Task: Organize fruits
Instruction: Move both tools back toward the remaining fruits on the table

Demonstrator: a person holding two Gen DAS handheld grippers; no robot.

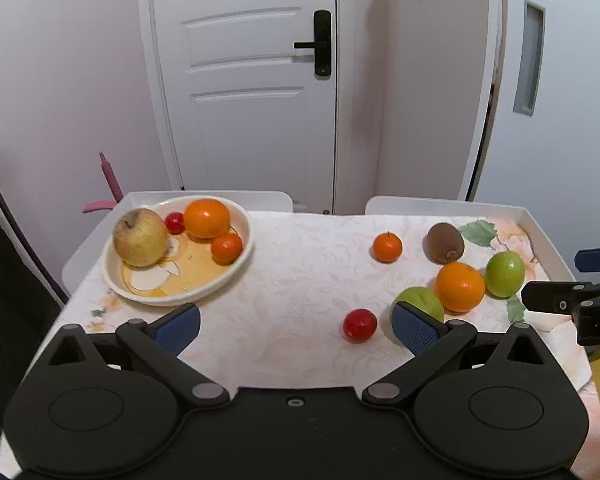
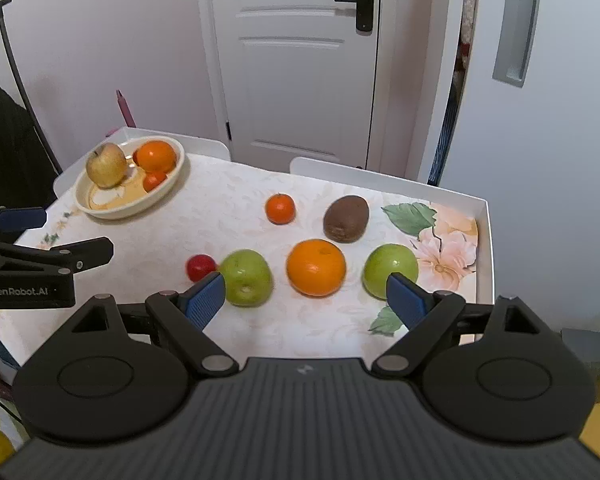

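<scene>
Far left of the tabletop [image 1: 284, 280], the cream bowl [image 1: 236, 268] sits at the back corner, and it's filling up: a yellowish apple [image 1: 141, 237] on its left side, stem dimple up in the right wrist view, then a small red fruit [image 1: 175, 223] tucked behind, a big orange [image 1: 207, 218] at the back rim, and a small tangerine [image 1: 227, 248] just in front of that orange.

Right of the bowl, loose on the cloth: a red fruit [image 2: 200, 267] touching or nearly touching a green apple [image 2: 246, 278], its dimple turned toward the camera. Behind them, a tangerine [image 2: 280, 209] stands alone, stem nub up. Further right, a large orange [image 2: 316, 267], and behind it the kiwi [image 2: 346, 218], brown and fuzzy, long axis slanting from near-left to far-right. Furthest from the bowl, a second green apple [image 2: 391, 270] beside the printed flower.

The left hand-held gripper [image 1: 296, 326] is wide open, gripping nothing, hovering over bare cloth right of the bowl; its right pad covers part of the near green apple. The right hand-held gripper [image 2: 306, 300] is wide open too, empty, with the large orange framed between its blue pads.

The right wrist view shows both green apples whole, plus the left tool's side at the left edge; the left wrist view shows the bowl's worn, yellow-patterned inside far better.
</scene>
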